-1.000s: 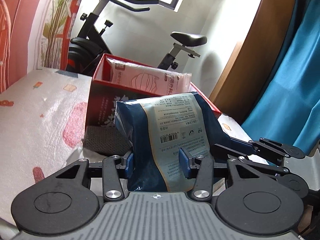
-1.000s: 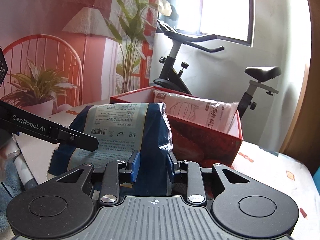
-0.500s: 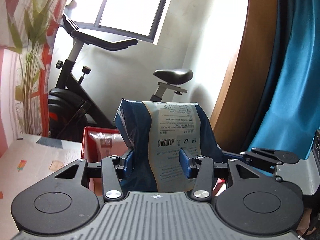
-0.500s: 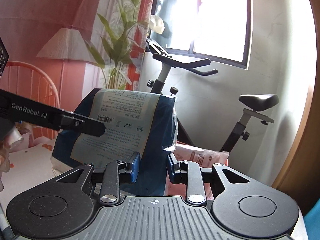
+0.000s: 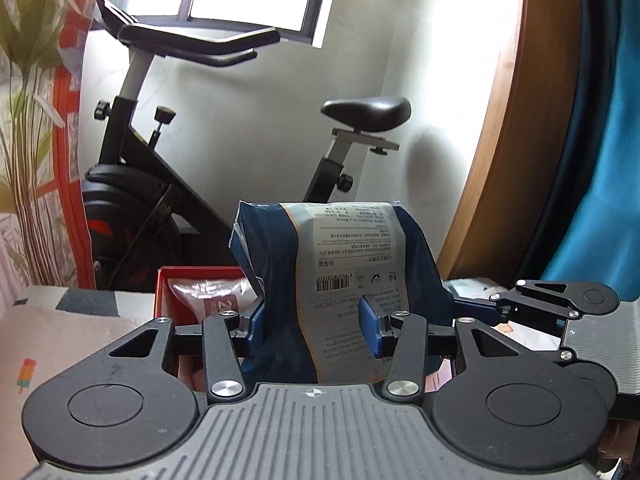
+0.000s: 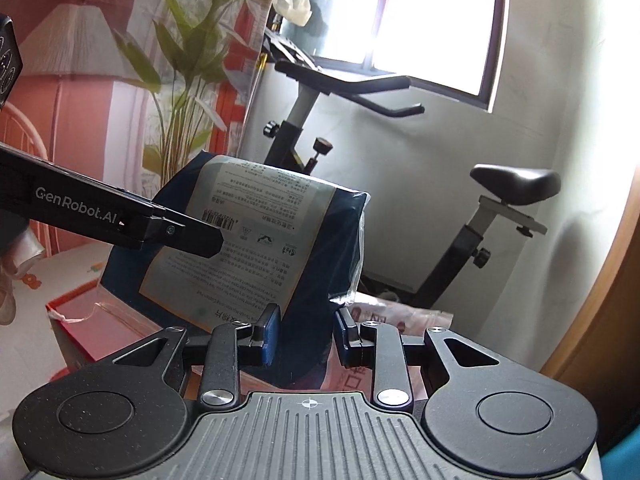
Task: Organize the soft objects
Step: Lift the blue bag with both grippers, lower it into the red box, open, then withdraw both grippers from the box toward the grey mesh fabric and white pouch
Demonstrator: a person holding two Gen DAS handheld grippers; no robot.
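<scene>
Blue soft pack point(image 5: 340, 280), a plastic-wrapped bundle with a pale printed label and barcode, stands upright in the left wrist view, clamped between the blue pads of the left claw point(image 5: 316, 322), which press on its lower part from both sides. It hangs in the air above the near end of the red box point(image 5: 192, 276), which sits on the patterned bed cover point(image 5: 60, 332). Inside the box lies a pinkish-white plastic pack point(image 5: 216, 296). At the right edge of this view the right claw's linkage reaches in against the pack's side. An exercise bike point(image 5: 152, 168) stands behind the box, against the wall.

In the right wrist view the same blue soft pack point(image 6: 260, 248) leans to the left, and the right claw point(image 6: 306, 334) grips its lower corner, pads closed on the dark wrapper. The left claw's black arm crosses in front of the label. Below, the red box point(image 6: 80, 336) shows its near corner, with the pinkish-white plastic pack point(image 6: 396, 314) visible just beyond the right pad.

My judgement is that the pack is about to be lowered into the box. The risks: both claws hold only the bottom of a squashy, slick-wrapped bundle, so it could flop or slide out if one lets go early; and coming down off-centre could catch the box rim or land askew on the pack already inside.
</scene>
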